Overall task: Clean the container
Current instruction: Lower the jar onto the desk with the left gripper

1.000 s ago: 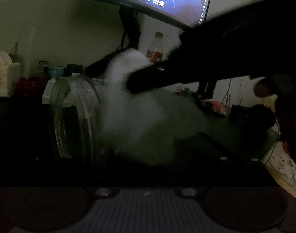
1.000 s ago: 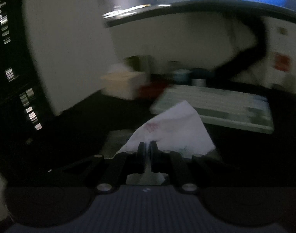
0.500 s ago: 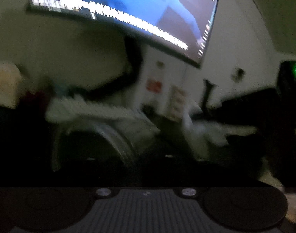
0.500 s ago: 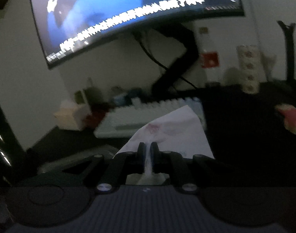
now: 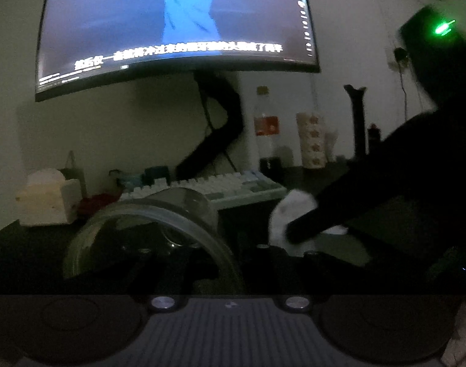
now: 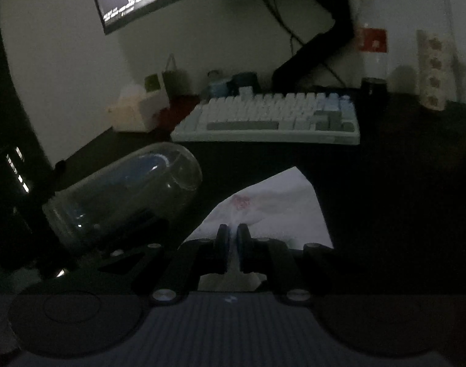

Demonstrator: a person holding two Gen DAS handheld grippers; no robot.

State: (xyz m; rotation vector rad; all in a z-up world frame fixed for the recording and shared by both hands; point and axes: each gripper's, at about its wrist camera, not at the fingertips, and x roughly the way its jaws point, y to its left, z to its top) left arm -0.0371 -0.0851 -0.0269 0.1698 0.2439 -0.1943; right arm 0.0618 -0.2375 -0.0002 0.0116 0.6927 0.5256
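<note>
A clear glass jar (image 5: 159,229) lies on its side in my left gripper (image 5: 202,263), its open mouth toward the camera; the dark fingers around it are hard to make out. The jar also shows in the right wrist view (image 6: 125,195), at the left, above the dark desk. My right gripper (image 6: 232,238) is shut on a white tissue (image 6: 272,202) with a pink print. In the left wrist view the right gripper is a dark shape (image 5: 355,202) to the right of the jar, with the tissue (image 5: 291,214) at its tip, outside the jar.
A white keyboard (image 6: 269,119) lies behind on the dark desk (image 6: 401,183). A curved monitor (image 5: 171,24) on a black arm hangs above. A tissue box (image 5: 46,202), a bottle with a red label (image 5: 265,128), a patterned cup stack (image 5: 312,140) stand at the back.
The right gripper has pulled the tissue out of the jar and away to the right. The left gripper has turned the jar, so its mouth now faces the camera.
</note>
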